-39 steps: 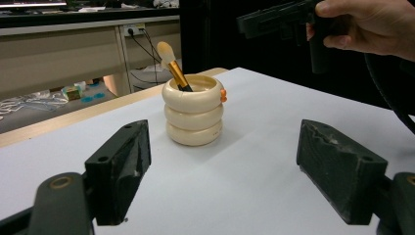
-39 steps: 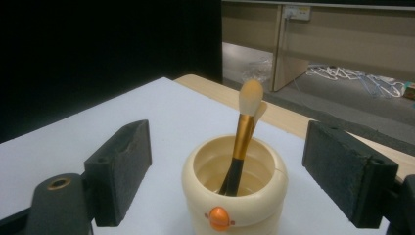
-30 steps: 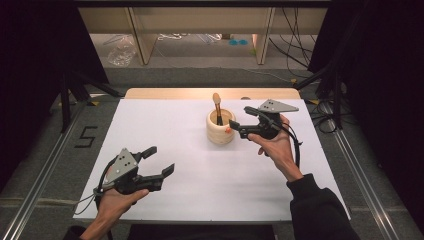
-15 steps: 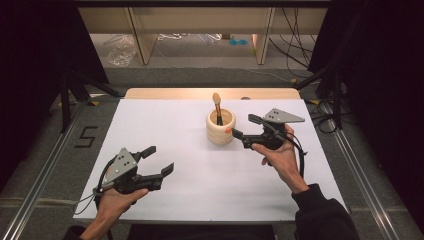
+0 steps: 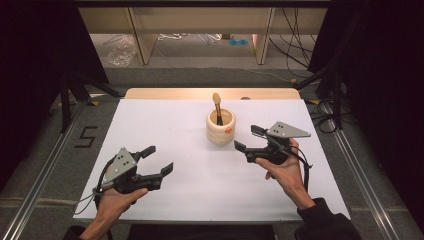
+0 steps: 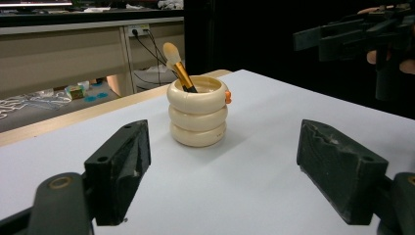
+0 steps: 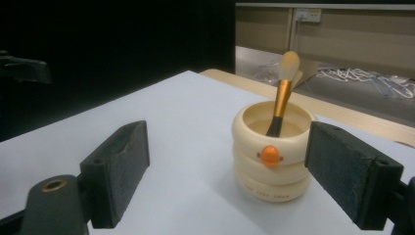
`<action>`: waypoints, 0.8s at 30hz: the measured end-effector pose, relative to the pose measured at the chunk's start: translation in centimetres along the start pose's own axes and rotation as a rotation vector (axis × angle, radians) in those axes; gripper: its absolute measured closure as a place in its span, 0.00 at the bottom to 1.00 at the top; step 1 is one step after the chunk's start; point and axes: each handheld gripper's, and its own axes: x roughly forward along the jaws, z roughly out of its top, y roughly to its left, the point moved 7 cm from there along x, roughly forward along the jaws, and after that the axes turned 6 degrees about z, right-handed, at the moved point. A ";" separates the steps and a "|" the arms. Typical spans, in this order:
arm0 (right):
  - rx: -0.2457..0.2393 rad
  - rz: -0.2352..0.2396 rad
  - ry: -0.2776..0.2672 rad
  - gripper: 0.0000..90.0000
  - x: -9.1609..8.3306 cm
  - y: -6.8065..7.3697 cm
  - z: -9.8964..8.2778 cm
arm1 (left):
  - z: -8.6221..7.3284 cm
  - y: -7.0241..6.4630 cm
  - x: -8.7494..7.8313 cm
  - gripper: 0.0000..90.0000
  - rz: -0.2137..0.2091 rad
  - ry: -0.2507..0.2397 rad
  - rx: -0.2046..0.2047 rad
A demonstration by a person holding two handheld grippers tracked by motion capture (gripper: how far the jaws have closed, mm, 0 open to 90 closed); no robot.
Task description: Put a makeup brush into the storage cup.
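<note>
A cream ribbed cup [image 5: 220,126] [image 6: 198,117] [image 7: 272,152] stands upright at the middle back of the white table. In it leans a makeup brush [image 5: 217,107] [image 6: 177,67] [image 7: 282,95] with a gold ferrule and a pale tip. My right gripper [image 5: 248,138] [image 7: 244,171] is open and empty, just right of the cup and apart from it. Held low near the front left of the table, my left gripper [image 5: 157,159] [image 6: 225,171] is open with nothing between its jaws. The right gripper [image 6: 359,34] is also seen far off in the left gripper view.
The white table sheet [image 5: 200,175] lies on a wooden top [image 5: 150,93] whose far edge shows. Metal rails [image 5: 360,170] run along both sides. Shelving and cables [image 5: 295,45] stand beyond the far edge. A small orange duck-like figure [image 7: 269,154] sits on the cup's side.
My right gripper has drawn back from the cup toward the near right of the table. The left gripper has stayed where it was.
</note>
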 end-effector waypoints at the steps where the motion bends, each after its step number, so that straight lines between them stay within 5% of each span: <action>1: -0.011 0.001 -0.010 0.19 0.0 0.0 -0.1 | 0.0 0.0 0.0 0.23 0.000 0.000 0.001; 11: 0.027 0.012 0.019 0.19 -1.2 1.5 -1.8 | 0.0 0.1 0.0 0.23 -0.001 0.001 0.007; 24: 0.003 0.005 0.019 0.19 -2.2 2.8 -2.8 | 0.1 0.2 0.0 0.22 0.000 -0.007 0.011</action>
